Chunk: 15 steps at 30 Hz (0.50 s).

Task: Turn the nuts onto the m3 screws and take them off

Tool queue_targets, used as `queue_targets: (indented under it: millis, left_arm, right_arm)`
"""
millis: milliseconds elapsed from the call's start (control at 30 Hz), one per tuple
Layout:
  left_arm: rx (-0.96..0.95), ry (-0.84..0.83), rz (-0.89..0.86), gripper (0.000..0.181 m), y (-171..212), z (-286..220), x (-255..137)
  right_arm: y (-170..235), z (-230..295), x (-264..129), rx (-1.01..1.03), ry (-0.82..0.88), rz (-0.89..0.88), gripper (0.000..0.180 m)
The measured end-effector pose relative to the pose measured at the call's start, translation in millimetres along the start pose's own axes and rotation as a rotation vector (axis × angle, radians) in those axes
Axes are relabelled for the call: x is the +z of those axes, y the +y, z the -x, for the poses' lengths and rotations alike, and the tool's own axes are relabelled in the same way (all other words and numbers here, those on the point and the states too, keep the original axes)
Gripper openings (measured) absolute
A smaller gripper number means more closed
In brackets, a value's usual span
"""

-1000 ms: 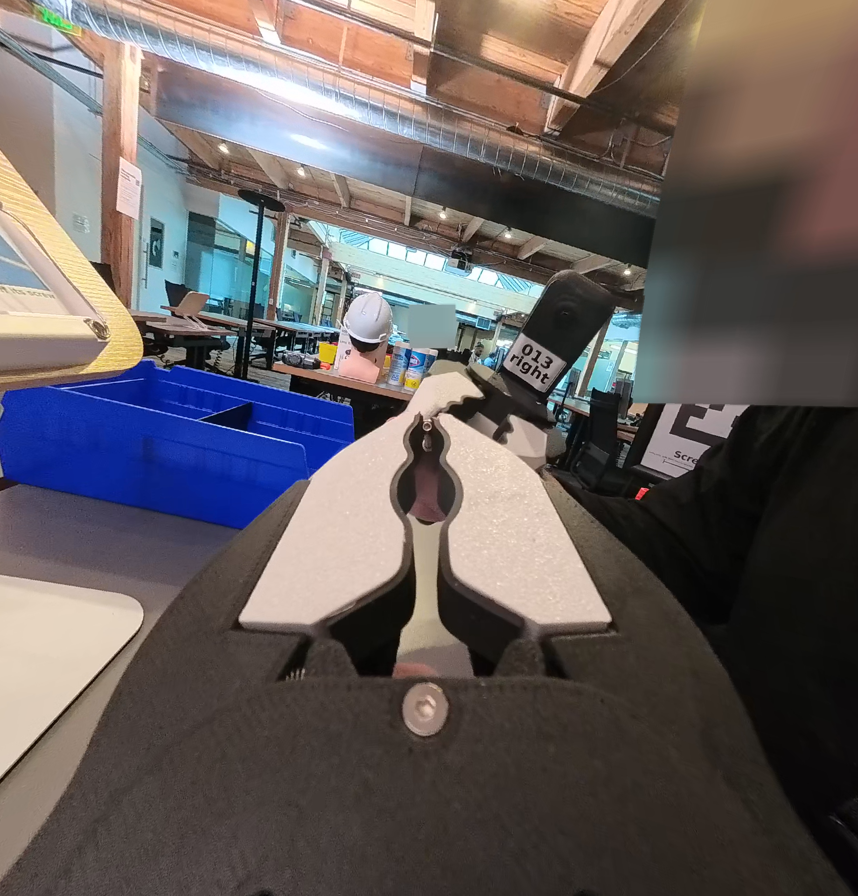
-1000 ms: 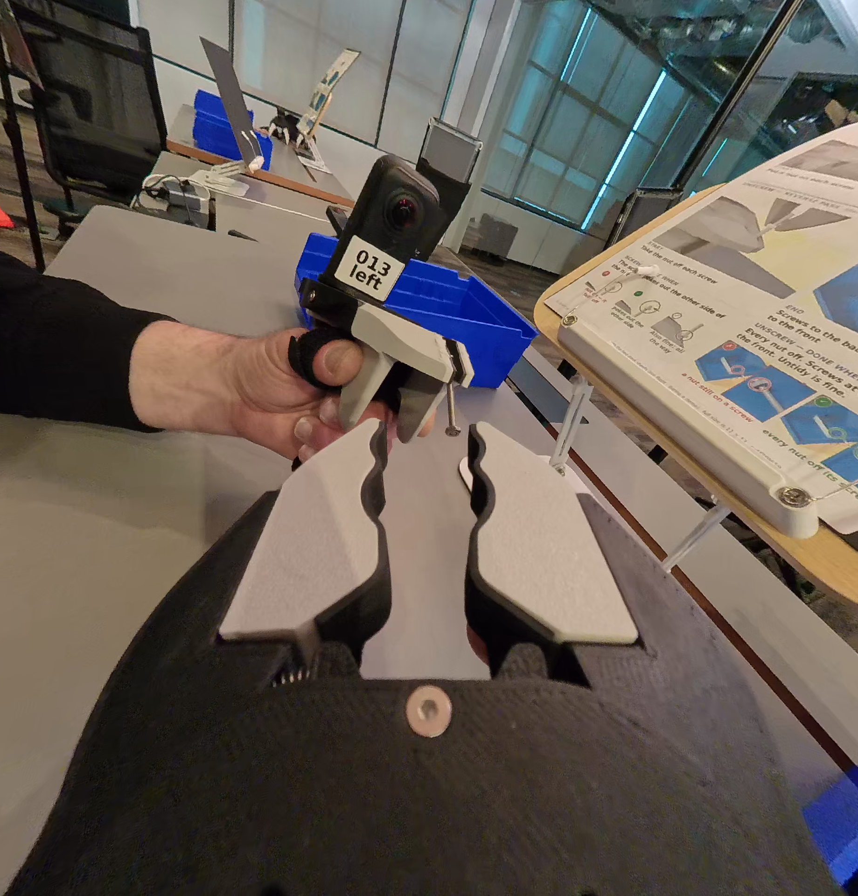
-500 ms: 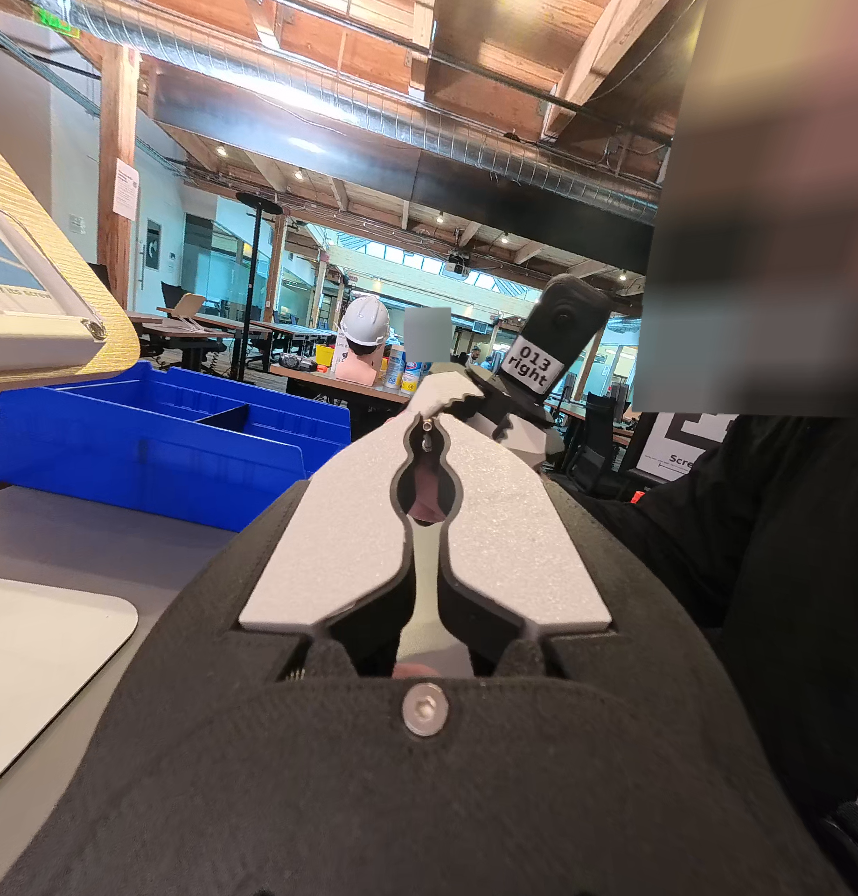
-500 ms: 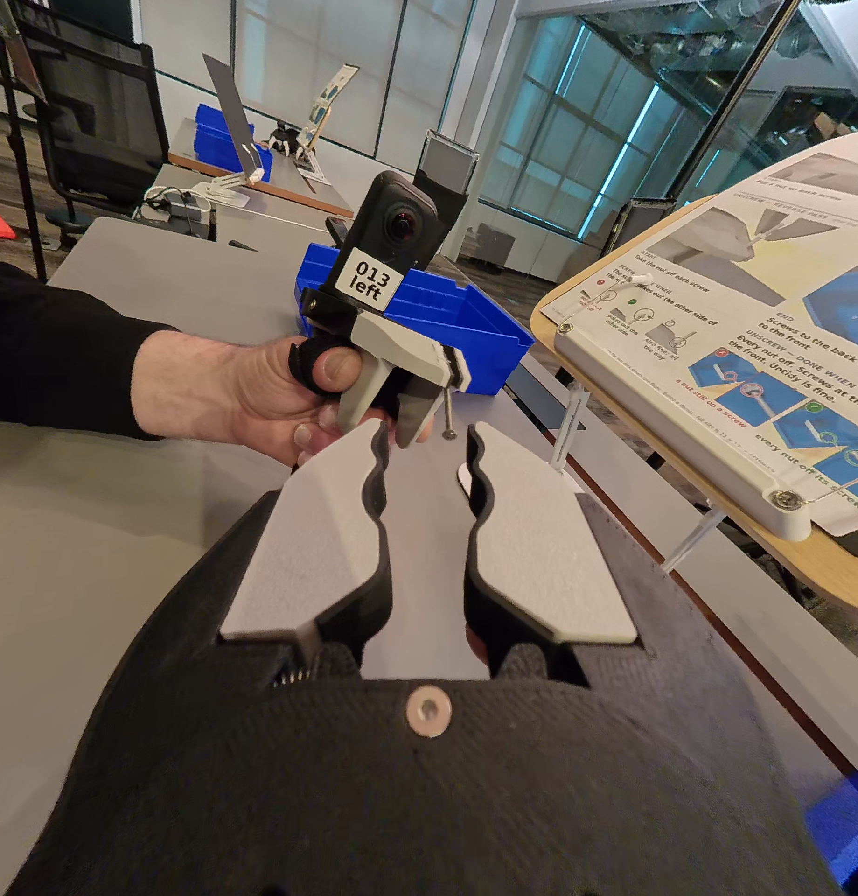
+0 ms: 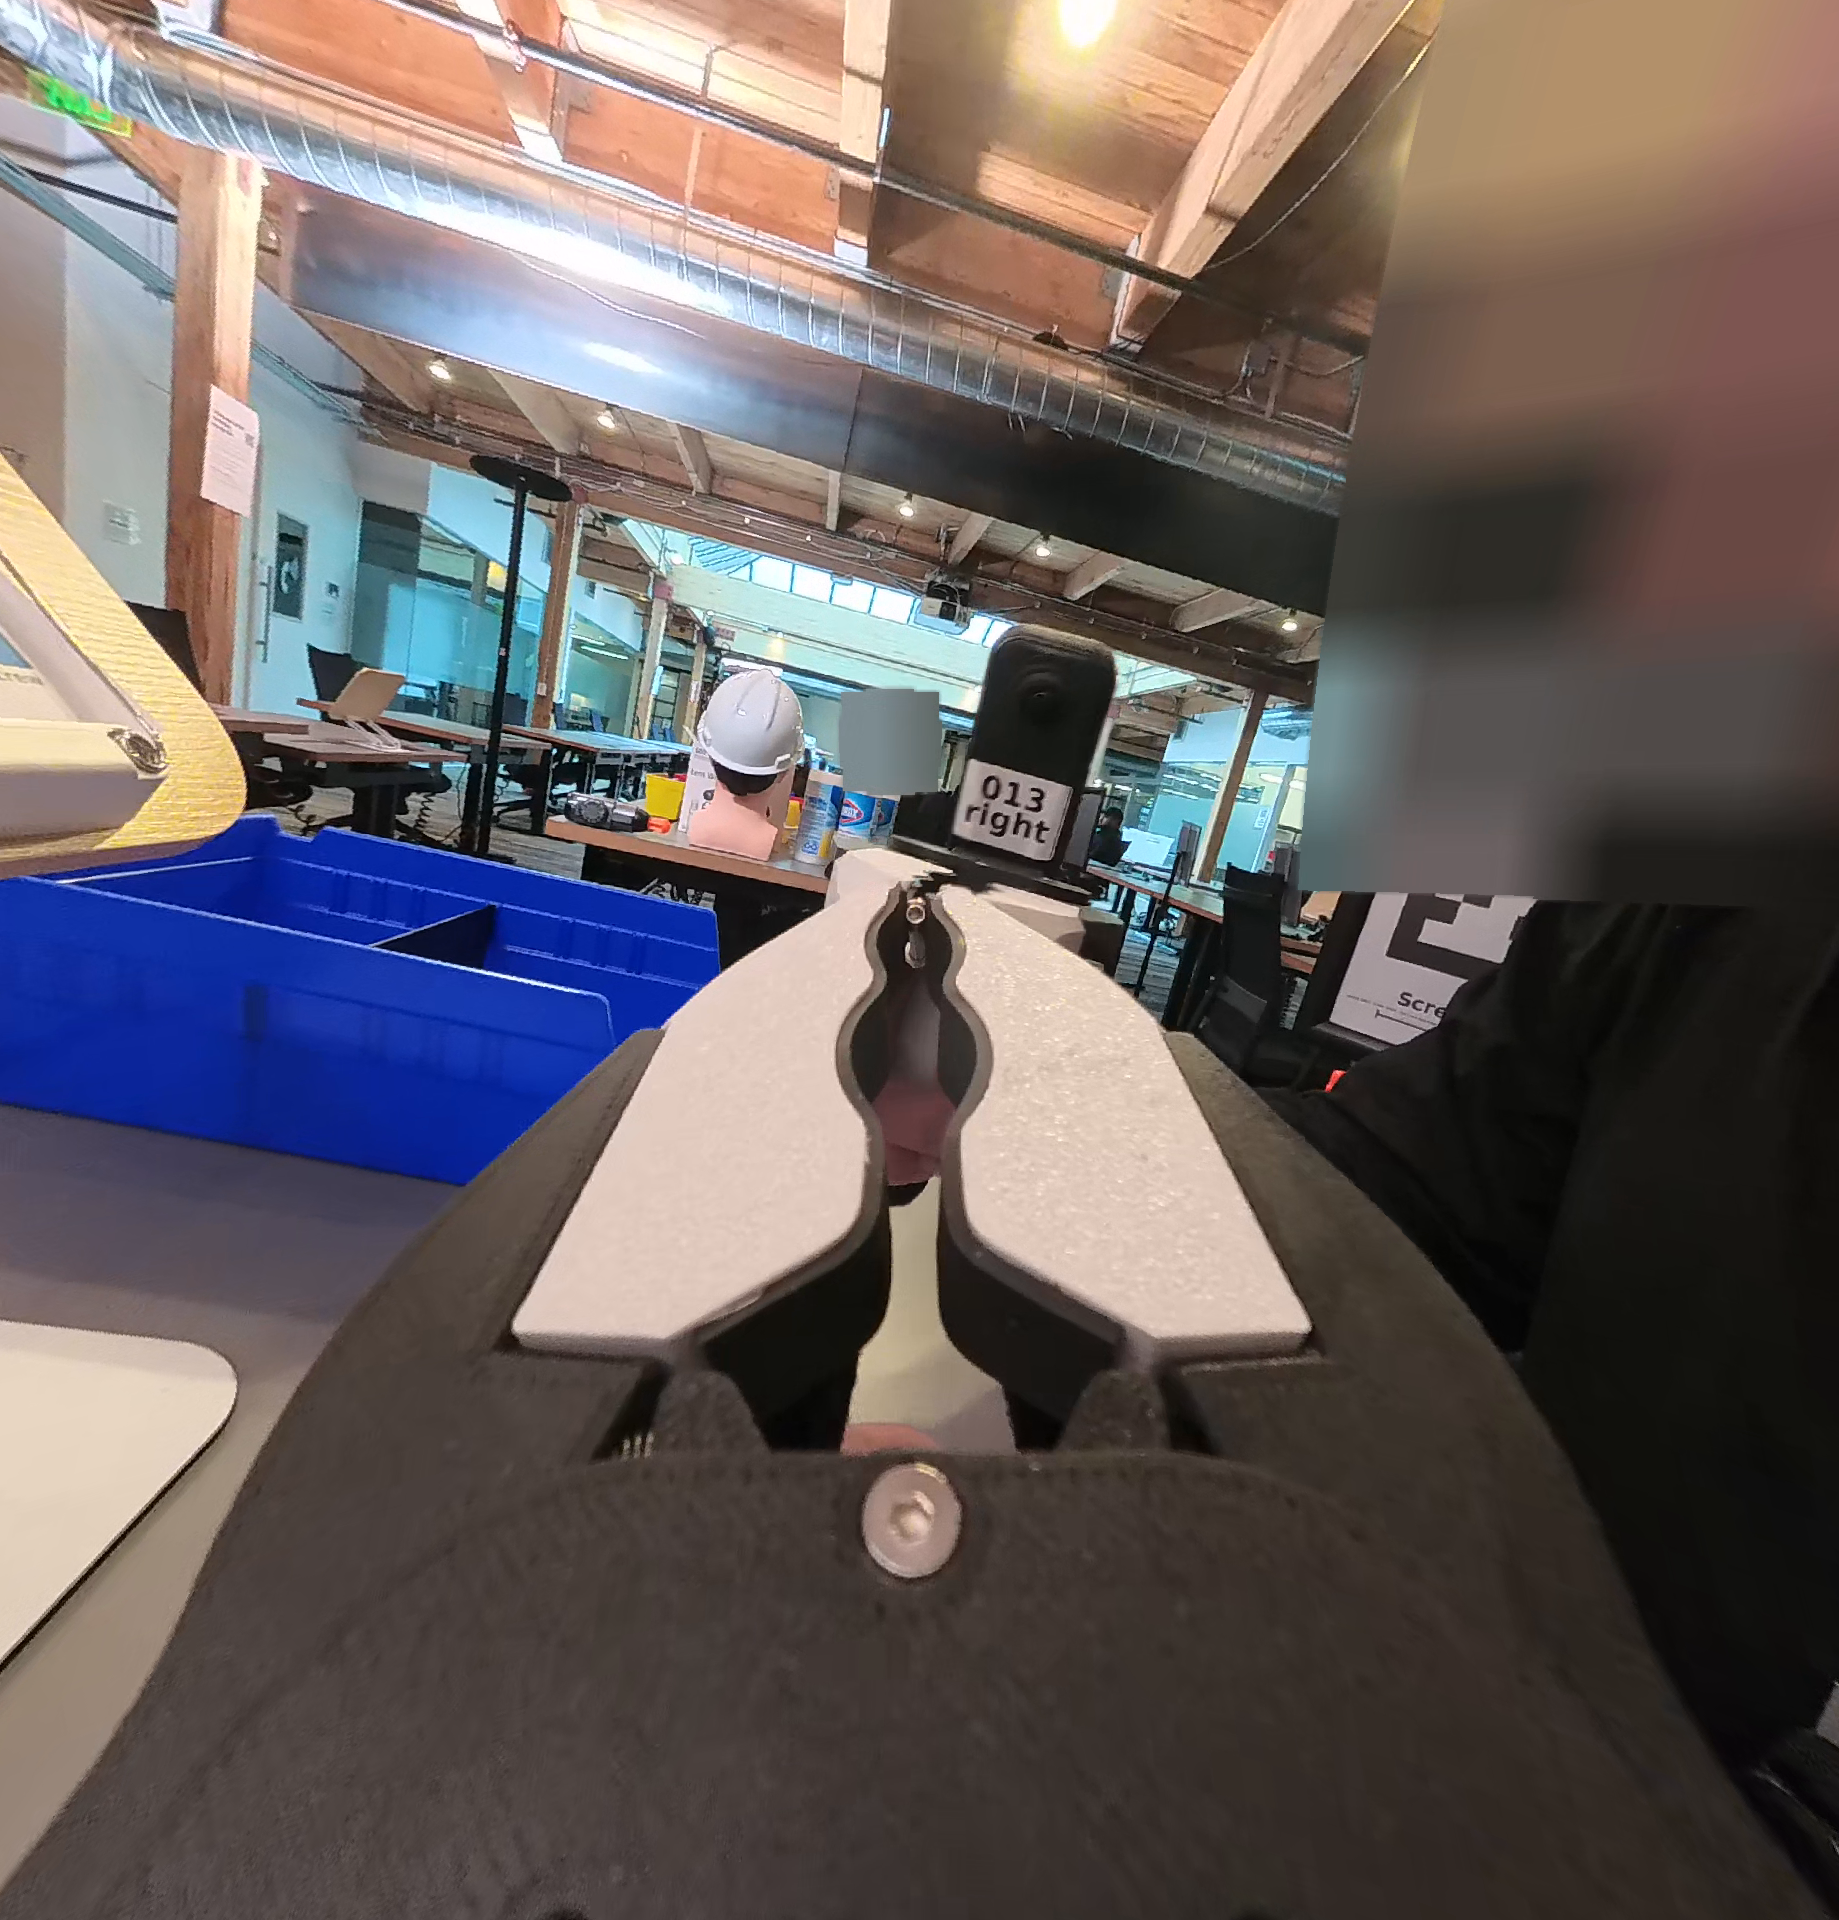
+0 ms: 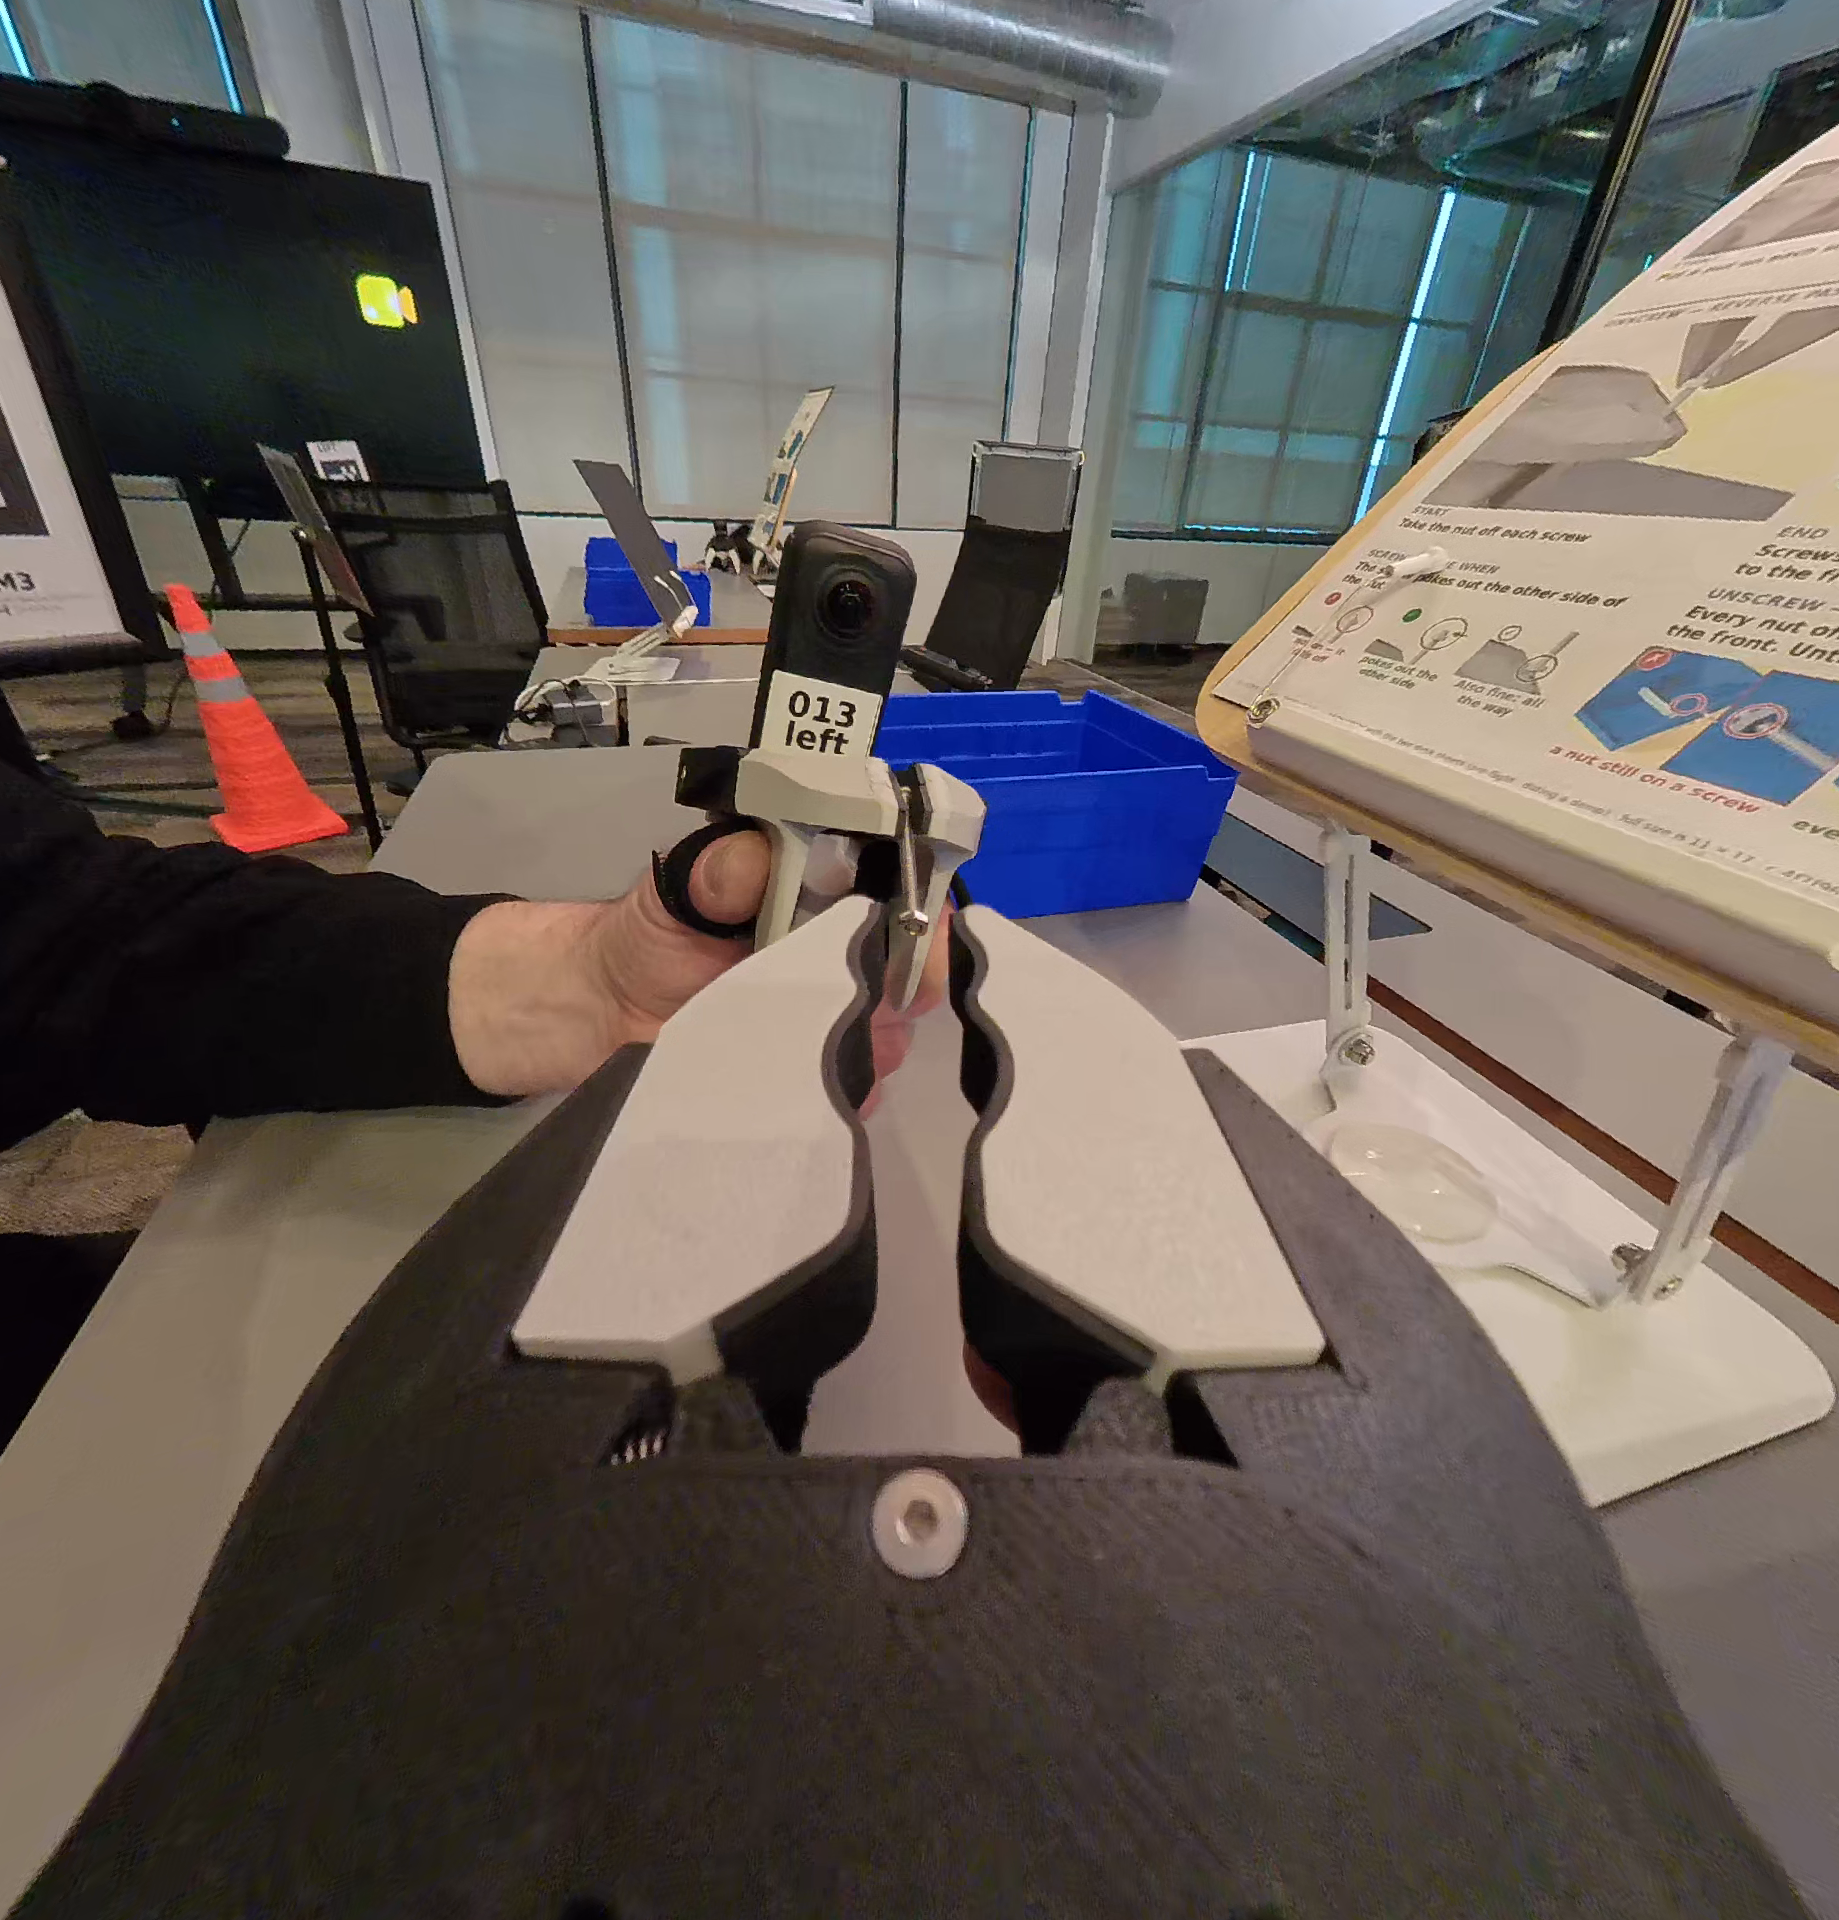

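Steel screw [image 6: 907, 871] hanging upright, pinched in your left gripper [image 5: 913, 914] fingers above worktop [image 6: 271, 1247]; nut [image 6: 913, 918] sitting between your right gripper [image 6: 910, 935] fingers, narrowly parted.

The right hand-held gripper [image 6: 913, 930] has its jaws slightly parted, the screw's nut [image 6: 911, 918] sitting between the tips; contact cannot be confirmed. The left hand-held gripper [image 6: 907, 805], held by a hand [image 6: 624, 961] in a black sleeve, is clamped on the screw [image 6: 906, 850], which hangs downward. A blue bin [image 6: 1060, 805] stands behind on the grey table [image 6: 219, 1299]. An instruction board [image 6: 1621, 623] on a white stand [image 6: 1642, 1361] stands at right.
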<state>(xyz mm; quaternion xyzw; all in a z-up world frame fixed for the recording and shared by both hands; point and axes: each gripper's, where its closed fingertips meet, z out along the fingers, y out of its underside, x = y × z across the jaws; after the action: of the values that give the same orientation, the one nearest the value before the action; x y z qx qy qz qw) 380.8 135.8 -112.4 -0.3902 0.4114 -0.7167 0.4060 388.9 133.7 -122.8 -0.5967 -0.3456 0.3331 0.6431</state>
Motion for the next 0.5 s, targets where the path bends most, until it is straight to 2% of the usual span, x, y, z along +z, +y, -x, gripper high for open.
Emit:
queue_targets:
  millis: [500]
  left_arm:
    - [0.006,0.024,-0.011,0.003,-0.6,-5.6,4.7]
  right_arm:
    - [-1.3,4.7,1.0,0.059,-0.051,-0.023,0.008]
